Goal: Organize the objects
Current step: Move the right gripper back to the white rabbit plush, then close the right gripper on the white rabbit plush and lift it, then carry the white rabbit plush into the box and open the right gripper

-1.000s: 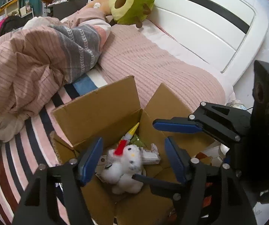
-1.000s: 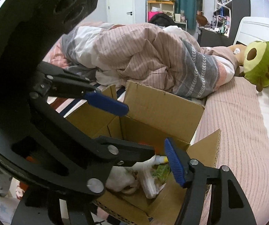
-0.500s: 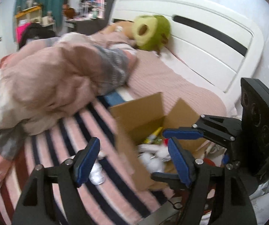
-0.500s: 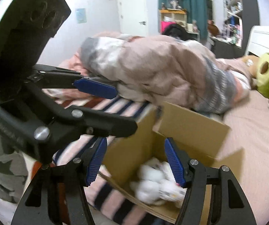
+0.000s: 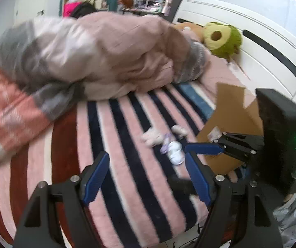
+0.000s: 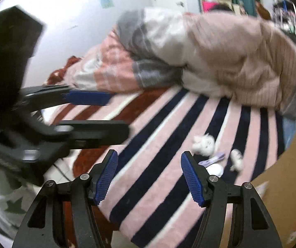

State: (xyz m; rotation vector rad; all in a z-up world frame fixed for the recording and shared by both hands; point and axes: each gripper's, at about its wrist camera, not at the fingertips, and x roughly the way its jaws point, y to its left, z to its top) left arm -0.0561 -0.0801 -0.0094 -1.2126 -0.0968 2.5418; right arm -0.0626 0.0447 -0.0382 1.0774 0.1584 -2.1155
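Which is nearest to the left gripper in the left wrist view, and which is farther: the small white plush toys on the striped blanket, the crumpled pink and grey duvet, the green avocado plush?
From the left gripper:
1. Small white plush toys, lying on the striped blanket just beyond its right finger.
2. Crumpled pink and grey duvet, heaped across the middle of the bed.
3. Green avocado plush, at the white headboard, upper right.

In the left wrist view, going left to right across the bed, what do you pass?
Crumpled pink and grey duvet → small white plush toys on the striped blanket → cardboard box → the right gripper, jaws open and empty, in front of the box. The green avocado plush lies farther back by the headboard.
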